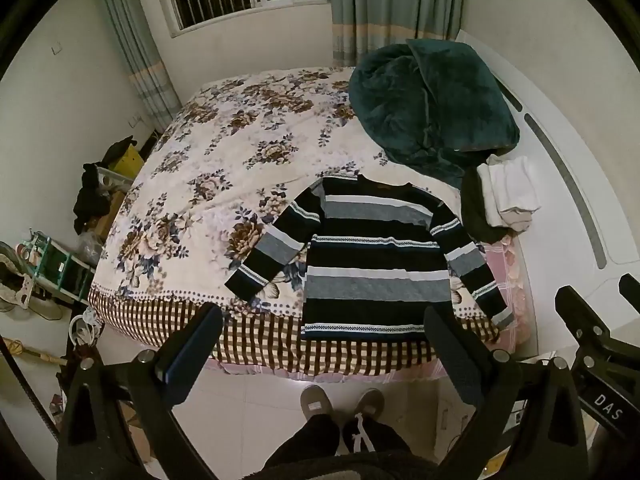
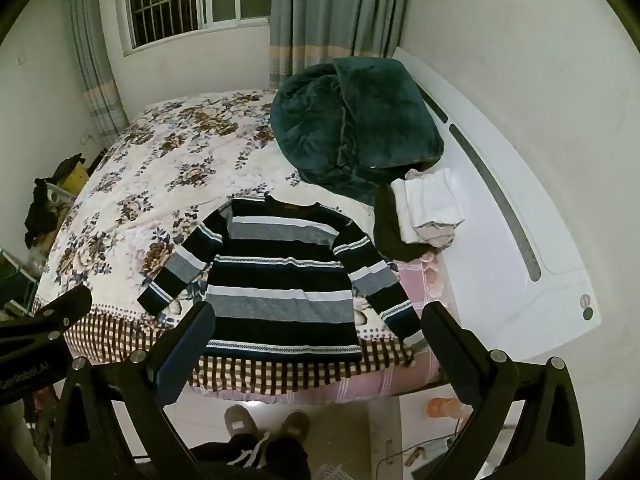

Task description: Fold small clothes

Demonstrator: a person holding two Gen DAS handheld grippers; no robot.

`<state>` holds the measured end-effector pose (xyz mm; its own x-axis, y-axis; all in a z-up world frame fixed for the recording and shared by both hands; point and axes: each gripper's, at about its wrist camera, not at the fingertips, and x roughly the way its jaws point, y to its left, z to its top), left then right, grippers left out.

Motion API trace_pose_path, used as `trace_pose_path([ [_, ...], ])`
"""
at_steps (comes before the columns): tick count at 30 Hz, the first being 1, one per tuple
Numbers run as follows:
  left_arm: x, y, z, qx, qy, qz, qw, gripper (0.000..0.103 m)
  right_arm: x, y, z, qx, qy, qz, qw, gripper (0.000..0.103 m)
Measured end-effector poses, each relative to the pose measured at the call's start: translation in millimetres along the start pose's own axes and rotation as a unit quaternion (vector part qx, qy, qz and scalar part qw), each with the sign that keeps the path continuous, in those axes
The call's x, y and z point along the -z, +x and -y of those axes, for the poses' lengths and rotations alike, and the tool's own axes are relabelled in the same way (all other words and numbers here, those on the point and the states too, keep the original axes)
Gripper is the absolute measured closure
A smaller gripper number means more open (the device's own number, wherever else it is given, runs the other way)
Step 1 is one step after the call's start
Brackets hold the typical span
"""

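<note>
One striped sweater (image 1: 372,256) lies flat on one bed (image 1: 208,152); both hand-held grippers, left (image 1: 324,344) and right (image 2: 320,344), hang released.

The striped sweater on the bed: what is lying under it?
The striped sweater lies flat on the floral blanket, its hem reaching the blanket's checked border at the near edge. Flowers show around it; whether anything else lies beneath it is hidden.
</note>
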<state>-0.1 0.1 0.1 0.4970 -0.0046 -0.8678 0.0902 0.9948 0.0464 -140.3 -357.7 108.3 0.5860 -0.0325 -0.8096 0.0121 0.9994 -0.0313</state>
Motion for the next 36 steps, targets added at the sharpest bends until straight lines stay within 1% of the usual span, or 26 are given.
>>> trace_pose_path([
  [36, 0, 0, 0, -0.002, 0.001, 0.006, 1.0, 0.0, -4, -12, -9, 0.001, -0.002, 0.007, 1.0, 0.0],
])
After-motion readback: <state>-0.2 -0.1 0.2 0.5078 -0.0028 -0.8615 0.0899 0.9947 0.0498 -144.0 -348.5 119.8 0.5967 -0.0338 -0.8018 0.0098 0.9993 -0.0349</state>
